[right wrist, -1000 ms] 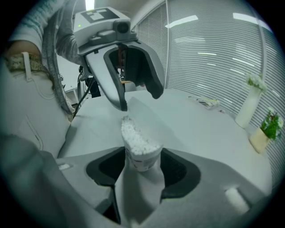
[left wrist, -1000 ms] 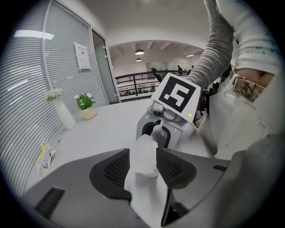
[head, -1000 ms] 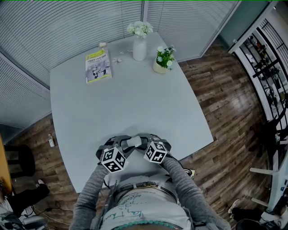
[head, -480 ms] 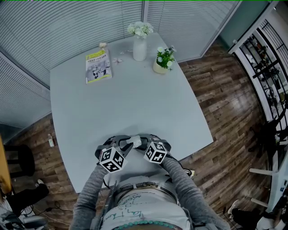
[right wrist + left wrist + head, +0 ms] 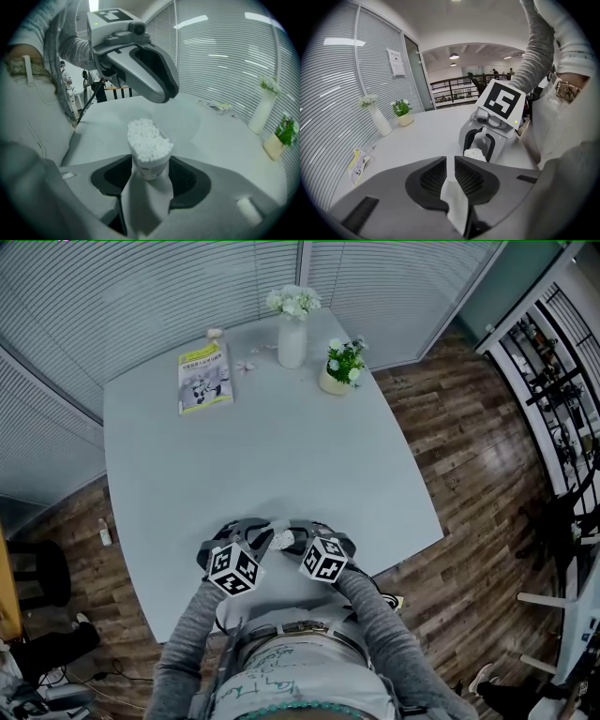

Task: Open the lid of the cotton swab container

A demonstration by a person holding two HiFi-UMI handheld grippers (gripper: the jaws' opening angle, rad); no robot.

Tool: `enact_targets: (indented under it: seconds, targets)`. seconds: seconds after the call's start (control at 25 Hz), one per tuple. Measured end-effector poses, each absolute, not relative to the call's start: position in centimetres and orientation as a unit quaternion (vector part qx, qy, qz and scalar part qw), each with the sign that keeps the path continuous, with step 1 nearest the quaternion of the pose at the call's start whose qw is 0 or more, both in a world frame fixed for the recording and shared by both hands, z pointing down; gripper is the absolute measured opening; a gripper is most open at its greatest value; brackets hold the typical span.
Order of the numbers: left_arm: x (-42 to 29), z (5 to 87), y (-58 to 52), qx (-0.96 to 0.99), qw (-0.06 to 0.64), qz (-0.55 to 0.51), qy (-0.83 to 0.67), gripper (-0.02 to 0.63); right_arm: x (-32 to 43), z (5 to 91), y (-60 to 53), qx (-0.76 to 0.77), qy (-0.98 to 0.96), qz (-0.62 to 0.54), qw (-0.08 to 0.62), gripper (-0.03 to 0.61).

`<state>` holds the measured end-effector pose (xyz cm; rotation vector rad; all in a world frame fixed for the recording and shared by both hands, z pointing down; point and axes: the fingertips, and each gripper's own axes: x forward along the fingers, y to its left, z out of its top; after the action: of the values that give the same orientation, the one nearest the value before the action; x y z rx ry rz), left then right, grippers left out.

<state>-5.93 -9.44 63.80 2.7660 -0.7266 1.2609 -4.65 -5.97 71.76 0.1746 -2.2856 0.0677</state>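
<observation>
The cotton swab container (image 5: 149, 152) is a small white tub, and my right gripper (image 5: 150, 169) is shut on its sides. Its top stands uncovered, with the packed white swab tips (image 5: 475, 153) showing. I see no lid in any view. My left gripper (image 5: 450, 161) hovers just above and beside the tub, over the table's near edge. Its jaws have just been closing to a narrow slit, with nothing between them. In the head view the left gripper (image 5: 257, 533) and the right gripper (image 5: 296, 536) meet at the tub (image 5: 280, 538).
At the far side of the grey table (image 5: 272, 446) lie a booklet (image 5: 203, 378), a white vase with flowers (image 5: 292, 334) and a small potted plant (image 5: 342, 367). Wooden floor surrounds the table; slatted blinds line the back walls.
The left gripper's jaws have drawn in from wide apart to a narrow slit, and it shifted slightly beside the tub. The right gripper and the tub have stayed put.
</observation>
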Motion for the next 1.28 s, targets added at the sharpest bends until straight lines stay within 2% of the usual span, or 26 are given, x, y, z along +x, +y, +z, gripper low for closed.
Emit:
enact_targets:
  seconds: [0.4, 1.28]
  targets:
    - [-6.7, 65.1, -10.8, 0.876, 0.025, 0.412, -0.250, 0.021, -4.7, 71.9, -5.9, 0.071, -0.908, 0.031, 0.412, 0.244]
    - [-7.1, 68.6, -11.4, 0.864, 0.091, 0.420, -0.263, 0.011, -4.1, 72.8, -5.5, 0.077, -0.898, 0.050, 0.431, 0.224]
